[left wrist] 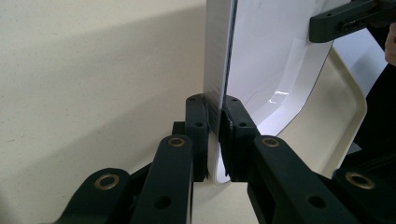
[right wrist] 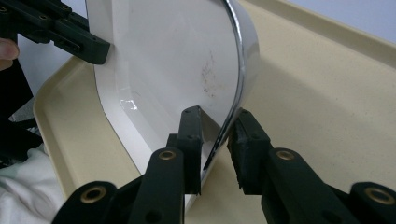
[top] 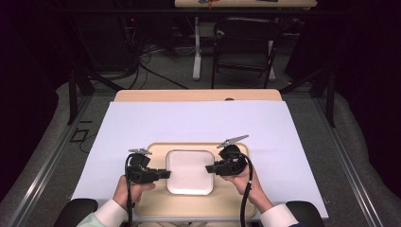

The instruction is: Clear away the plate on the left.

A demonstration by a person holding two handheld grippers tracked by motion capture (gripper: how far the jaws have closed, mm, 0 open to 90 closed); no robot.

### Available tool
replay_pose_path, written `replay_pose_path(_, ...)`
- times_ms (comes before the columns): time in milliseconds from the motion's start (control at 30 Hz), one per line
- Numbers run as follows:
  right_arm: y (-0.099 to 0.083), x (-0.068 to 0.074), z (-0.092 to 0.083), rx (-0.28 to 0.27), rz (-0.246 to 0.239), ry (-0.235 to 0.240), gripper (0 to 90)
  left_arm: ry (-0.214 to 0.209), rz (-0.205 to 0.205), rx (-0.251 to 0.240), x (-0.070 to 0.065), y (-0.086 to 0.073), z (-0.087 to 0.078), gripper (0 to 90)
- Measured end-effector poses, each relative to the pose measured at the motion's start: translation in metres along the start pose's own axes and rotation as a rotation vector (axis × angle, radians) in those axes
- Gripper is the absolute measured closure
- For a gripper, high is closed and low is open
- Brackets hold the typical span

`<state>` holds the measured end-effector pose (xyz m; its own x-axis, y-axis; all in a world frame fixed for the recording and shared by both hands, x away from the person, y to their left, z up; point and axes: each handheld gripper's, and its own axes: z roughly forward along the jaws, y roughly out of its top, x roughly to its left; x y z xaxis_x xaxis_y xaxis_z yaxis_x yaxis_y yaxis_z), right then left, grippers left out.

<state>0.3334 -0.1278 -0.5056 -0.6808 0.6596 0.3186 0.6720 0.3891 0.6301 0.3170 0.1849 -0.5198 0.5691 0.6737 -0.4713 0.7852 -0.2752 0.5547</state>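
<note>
A white square plate (top: 190, 171) lies in the middle of a beige tray (top: 156, 201). My left gripper (top: 166, 173) is shut on the plate's left rim, and my right gripper (top: 208, 168) is shut on its right rim. In the left gripper view the left gripper (left wrist: 216, 116) pinches the thin plate (left wrist: 275, 65) edge, with the other gripper's jaw (left wrist: 345, 18) across it at top right. In the right gripper view the right gripper (right wrist: 218, 126) straddles the glossy plate (right wrist: 163, 56) rim. A faint brown smudge (right wrist: 208, 74) marks the plate. Whether the plate is off the tray, I cannot tell.
The tray (right wrist: 327, 93) rests on a white sheet (top: 198, 123) that covers most of the wooden table (top: 198, 95). Beyond the table stand a dark chair (top: 243, 42) and a white table leg (top: 196, 47), with cables (top: 142, 61) on the floor.
</note>
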Motion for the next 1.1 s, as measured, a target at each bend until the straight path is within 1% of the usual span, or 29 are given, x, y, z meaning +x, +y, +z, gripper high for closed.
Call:
replay_pose_path(100,0.001,0.000,0.002,0.005,0.001,-0.005,74.6,-0.004,-0.007,-0.002,0.001,0.000,0.001,82.2)
replay_pose_path(167,0.001,-0.001,0.003,0.013,-0.012,-0.014,74.3,-0.003,-0.007,0.002,0.002,0.000,0.002,82.0)
replay_pose_path(233,0.001,-0.001,0.005,0.025,-0.023,-0.029,73.6,0.007,-0.002,-0.001,0.002,-0.001,0.003,82.1)
replay_pose_path(300,0.001,-0.001,0.007,0.027,-0.018,-0.035,73.0,0.011,-0.002,-0.003,0.002,-0.001,0.004,82.0)
replay_pose_path(400,0.001,-0.001,0.008,0.035,-0.027,-0.049,72.1,0.019,-0.005,-0.009,0.003,-0.001,0.005,81.9)
replay_pose_path(533,0.001,-0.001,0.010,0.038,-0.033,-0.066,71.1,0.031,0.008,-0.004,0.002,-0.001,0.006,81.6)
replay_pose_path(733,0.001,-0.001,0.013,0.039,-0.042,-0.082,70.1,0.046,0.015,-0.001,0.002,0.000,0.007,80.9)
replay_pose_path(800,0.002,0.000,0.014,0.043,-0.043,-0.090,69.8,0.056,0.030,0.010,0.002,0.000,0.007,80.4)
replay_pose_path(833,0.002,0.000,0.014,0.047,-0.042,-0.092,69.6,0.053,0.031,0.011,0.003,0.000,0.007,80.2)
replay_pose_path(933,0.002,-0.001,0.016,0.056,-0.068,-0.107,69.8,0.057,0.028,0.019,0.003,0.000,0.008,79.4)
replay_pose_path(1100,-0.001,0.000,0.022,0.086,-0.061,-0.136,69.9,0.080,0.035,0.037,0.004,-0.001,0.012,78.0)
